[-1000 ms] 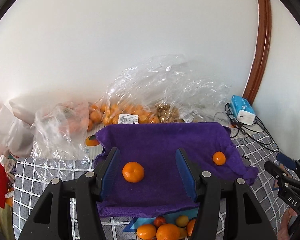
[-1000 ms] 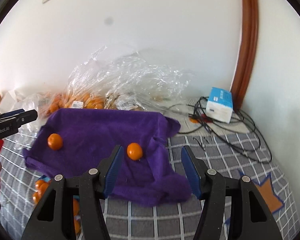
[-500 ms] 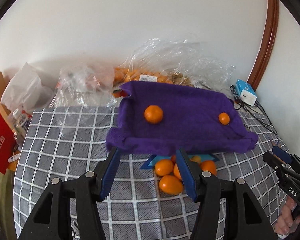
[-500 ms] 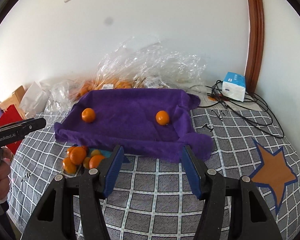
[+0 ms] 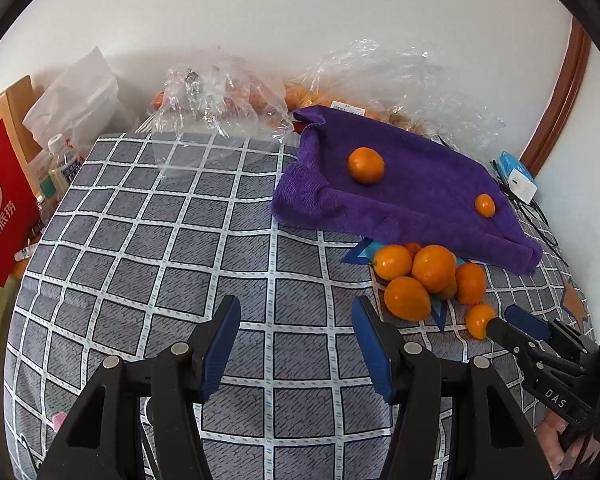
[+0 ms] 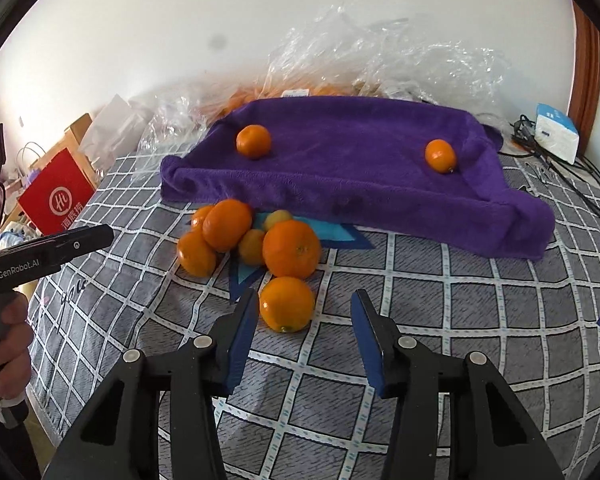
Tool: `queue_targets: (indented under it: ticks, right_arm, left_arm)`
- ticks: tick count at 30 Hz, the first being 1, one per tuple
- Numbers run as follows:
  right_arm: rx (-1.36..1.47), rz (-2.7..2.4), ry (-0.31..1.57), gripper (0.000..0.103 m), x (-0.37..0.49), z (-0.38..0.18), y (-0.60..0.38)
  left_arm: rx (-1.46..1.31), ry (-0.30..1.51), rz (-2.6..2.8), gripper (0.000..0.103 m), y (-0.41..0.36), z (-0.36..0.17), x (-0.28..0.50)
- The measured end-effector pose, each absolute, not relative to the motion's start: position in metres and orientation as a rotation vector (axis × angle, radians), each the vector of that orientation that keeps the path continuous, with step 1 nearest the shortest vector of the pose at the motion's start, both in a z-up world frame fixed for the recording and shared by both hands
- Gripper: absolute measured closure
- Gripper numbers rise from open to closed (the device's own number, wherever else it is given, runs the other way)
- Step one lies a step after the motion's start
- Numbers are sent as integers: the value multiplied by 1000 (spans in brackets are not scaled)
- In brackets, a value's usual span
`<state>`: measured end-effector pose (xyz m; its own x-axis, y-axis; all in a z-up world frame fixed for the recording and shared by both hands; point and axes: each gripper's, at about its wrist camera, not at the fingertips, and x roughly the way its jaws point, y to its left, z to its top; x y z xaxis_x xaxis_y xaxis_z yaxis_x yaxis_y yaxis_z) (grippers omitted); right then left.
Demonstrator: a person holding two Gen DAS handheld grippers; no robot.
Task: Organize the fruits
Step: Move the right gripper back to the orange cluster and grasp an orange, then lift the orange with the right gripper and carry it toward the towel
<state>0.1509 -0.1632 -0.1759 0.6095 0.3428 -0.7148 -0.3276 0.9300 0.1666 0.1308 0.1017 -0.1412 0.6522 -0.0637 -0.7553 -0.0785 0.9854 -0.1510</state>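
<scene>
Right gripper (image 6: 304,316) fingers wide apart, empty, bracketing the nearest orange (image 6: 286,304), lower centre. Left gripper (image 5: 296,322) open too, empty, over bare checked cloth (image 5: 140,240). Both have pulled back from the purple towel (image 6: 360,168), upper frame, where two oranges sit; pile of fruit (image 6: 252,236) just before it. Likely next pick: that near orange.

A lived-in home room: a bed with a grey checked bedspread (image 5: 180,240) stands against a white wall (image 5: 300,20). Beside the bed are a red shopping bag (image 5: 0,204) and water bottles (image 5: 62,164); behind it, crumpled plastic bags (image 6: 380,60) and a wooden door frame (image 5: 560,100).
</scene>
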Motion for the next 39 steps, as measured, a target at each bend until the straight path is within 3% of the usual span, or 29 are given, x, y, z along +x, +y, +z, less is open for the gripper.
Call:
queue_targets:
  ticks: [7,10,29,39]
  right_arm:
    - [-2,372,875,57,166,-191,-149]
    - [-30,359,858,69,166,-192,-145]
    - [-14,239,776,69,156,-178,-216]
    - [56,185,810,69,164,-189,-250]
  left_arm:
    - [-227,872,22,48,115,-161,132]
    - [-218,885,36,48,114,-170,135]
    - [-335,872,-2,47,117,-178,128]
    - [-179,846,-140,45,41,-170,145]
